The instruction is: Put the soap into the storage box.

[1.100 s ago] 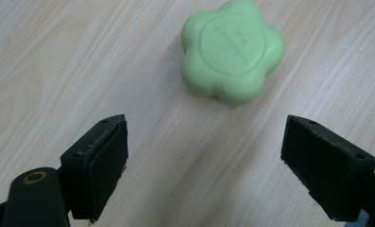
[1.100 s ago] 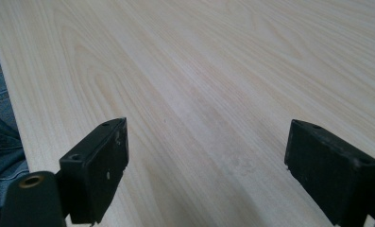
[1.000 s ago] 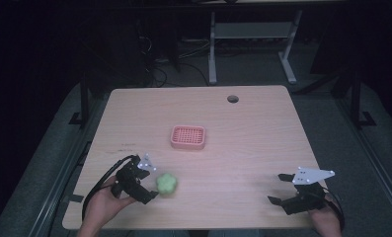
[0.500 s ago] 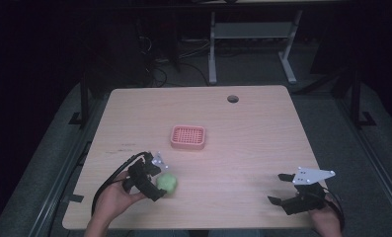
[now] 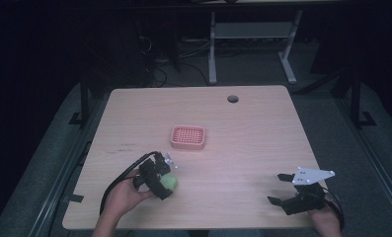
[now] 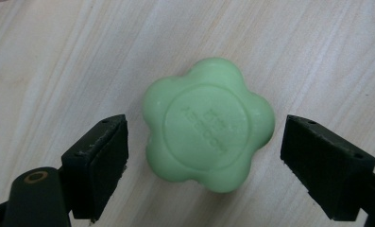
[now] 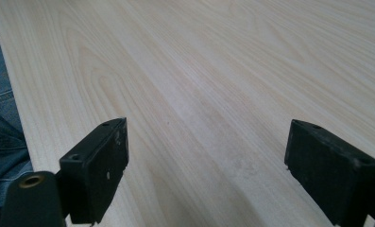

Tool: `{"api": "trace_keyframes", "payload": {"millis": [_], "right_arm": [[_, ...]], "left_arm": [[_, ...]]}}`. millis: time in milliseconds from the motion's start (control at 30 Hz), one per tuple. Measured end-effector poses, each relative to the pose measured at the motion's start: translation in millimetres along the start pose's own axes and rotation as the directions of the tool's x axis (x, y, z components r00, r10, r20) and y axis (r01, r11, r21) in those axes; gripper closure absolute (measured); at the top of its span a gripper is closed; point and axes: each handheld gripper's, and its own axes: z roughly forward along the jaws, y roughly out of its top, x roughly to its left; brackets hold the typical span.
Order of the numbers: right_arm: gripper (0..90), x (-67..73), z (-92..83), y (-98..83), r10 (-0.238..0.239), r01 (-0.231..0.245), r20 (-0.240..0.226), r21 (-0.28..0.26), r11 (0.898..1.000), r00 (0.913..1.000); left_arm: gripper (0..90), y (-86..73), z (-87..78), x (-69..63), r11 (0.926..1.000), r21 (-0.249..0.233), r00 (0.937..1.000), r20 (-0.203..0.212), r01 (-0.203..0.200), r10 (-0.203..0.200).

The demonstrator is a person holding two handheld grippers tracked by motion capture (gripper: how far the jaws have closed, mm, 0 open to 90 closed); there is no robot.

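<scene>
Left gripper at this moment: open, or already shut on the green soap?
Open. The left gripper has its jaws either side of the green flower-shaped soap, with bare table visible in both gaps.

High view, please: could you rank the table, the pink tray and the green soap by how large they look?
1. Table, by far the largest.
2. Pink tray.
3. Green soap, smallest, though partly hidden by the left gripper.

One green flower-shaped soap (image 6: 208, 125), one pink basket (image 5: 188, 137), two claws and one table (image 5: 262, 128).
</scene>
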Motion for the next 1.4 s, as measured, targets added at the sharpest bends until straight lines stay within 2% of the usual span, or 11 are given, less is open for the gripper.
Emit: {"api": "trace_keyframes", "payload": {"millis": [133, 200, 333, 633, 1000, 1400], "right_arm": [[13.8, 0.8, 0.5, 0.3, 0.002, -0.002, -0.002, 0.002, 1.0, 1.0], [13.8, 1.0, 0.5, 0.4, 0.002, -0.002, -0.001, 0.0, 1.0, 1.0], [13.8, 0.7, 0.5, 0.2, 0.0, 0.0, -0.001, 0.001, 1.0, 1.0], [13.8, 1.0, 0.8, 0.5, -0.004, 0.004, -0.003, 0.0, 1.0, 1.0], [13.8, 1.1, 0.7, 0.7, -0.007, 0.007, -0.004, -0.002, 1.0, 1.0], [13.8, 1.0, 0.6, 0.8, -0.014, 0.014, -0.004, -0.002, 1.0, 0.9999]], "left_arm": [[16.1, 2.9, 4.9, -0.6, 0.9999, 0.017, 1.0, 0.002, -0.002, 0.002], [21.6, 4.3, 5.3, -0.3, 0.9997, 0.024, 0.9998, 0.017, -0.006, 0.006], [21.4, 6.2, 6.8, -0.1, 0.9997, 0.023, 0.9998, 0.017, 0.007, -0.008], [22.5, 10.0, 13.0, -0.8, 0.9992, 0.041, 1.0, 0.004, 0.002, -0.003], [23.8, 10.0, 19.1, 1.9, 0.9981, 0.055, 0.9992, 0.025, 0.03, -0.032], [24.6, 9.8, 21.5, 2.3, 0.9983, 0.049, 0.9991, 0.028, 0.03, -0.031]]}}
